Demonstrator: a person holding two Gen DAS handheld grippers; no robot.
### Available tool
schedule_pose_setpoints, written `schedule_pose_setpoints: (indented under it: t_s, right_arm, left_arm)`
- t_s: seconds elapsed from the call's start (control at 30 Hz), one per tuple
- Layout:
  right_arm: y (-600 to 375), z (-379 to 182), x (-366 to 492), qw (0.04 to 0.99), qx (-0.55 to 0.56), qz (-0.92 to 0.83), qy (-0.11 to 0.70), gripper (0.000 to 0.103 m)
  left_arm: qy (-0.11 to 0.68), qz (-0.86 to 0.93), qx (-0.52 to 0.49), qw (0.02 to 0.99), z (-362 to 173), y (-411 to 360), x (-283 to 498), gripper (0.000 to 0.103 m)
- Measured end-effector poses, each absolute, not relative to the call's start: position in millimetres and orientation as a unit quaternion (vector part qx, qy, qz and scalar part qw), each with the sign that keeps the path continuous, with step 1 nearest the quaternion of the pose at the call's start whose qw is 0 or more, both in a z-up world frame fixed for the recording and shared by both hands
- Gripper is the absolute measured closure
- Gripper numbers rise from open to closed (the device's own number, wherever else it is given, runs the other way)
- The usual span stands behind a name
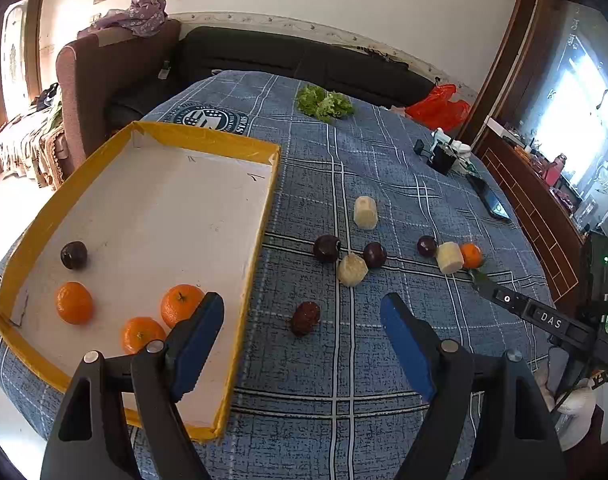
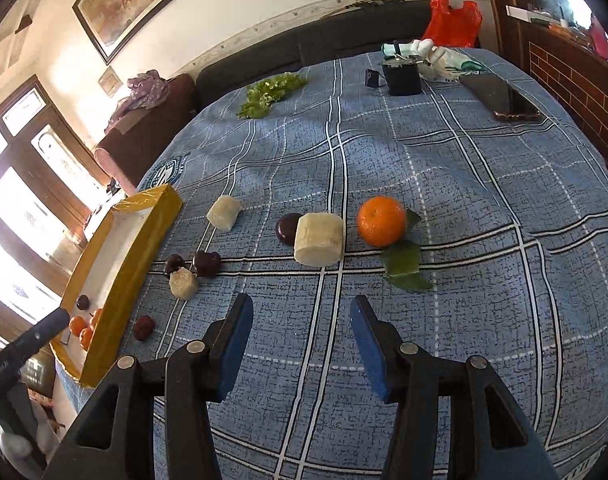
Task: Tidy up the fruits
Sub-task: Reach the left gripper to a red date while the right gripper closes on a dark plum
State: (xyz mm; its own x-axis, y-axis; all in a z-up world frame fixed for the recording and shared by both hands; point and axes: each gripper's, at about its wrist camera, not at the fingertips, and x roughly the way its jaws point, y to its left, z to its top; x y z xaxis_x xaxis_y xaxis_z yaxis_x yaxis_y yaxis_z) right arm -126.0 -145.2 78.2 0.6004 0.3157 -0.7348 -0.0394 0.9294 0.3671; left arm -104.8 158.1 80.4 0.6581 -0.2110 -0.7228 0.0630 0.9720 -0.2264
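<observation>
Left hand-held gripper spread wide, empty, beside tray; right hand-held gripper parted, empty, before orange.

The left gripper, black-framed with blue-padded fingers, points forward and downward with its jaws standing wide apart and nothing between them. The right gripper, of the same black frame and blue-padded fingers, also tilts downward, its jaws parted less widely and likewise empty. In the left wrist view, the right gripper's black body reaches in from the right edge; in the right wrist view, the left gripper's black body shows at the lower left edge.
</observation>
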Motion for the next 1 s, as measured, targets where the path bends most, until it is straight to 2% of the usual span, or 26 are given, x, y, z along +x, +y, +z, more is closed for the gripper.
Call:
schedule_pose_setpoints:
  t_s: [0.27,0.4,0.77,0.87,0.93,1.0]
  right_arm:
    - [-93,68,-91,0.868,0.137,0.162,0.449,0.048]
    - [-69,61,-64,0.862,0.134,0.169,0.458,0.048]
    - [-39,42,-34,0.859,0.110,0.167,0.471,0.048]
    - [-36,41,-36,0.866,0.098,0.164,0.462,0.055]
    - [-37,39,-38,0.866,0.105,0.177,0.456,0.064]
    - [-37,38,-39,0.865,0.111,0.185,0.454,0.066]
  left_arm:
    - [0.396,-0.118,-0.025,0.910,64,131,-113,0.024]
    - [0.403,-0.134,-0.022,0.905,59,131,-107,0.042]
    - [0.417,-0.164,-0.013,0.894,47,127,-94,0.042]
    - [0.422,-0.169,-0.010,0.891,44,123,-89,0.042]
    - [0.424,-0.170,-0.009,0.889,41,122,-87,0.045]
    - [0.432,-0.165,-0.008,0.887,36,122,-83,0.047]
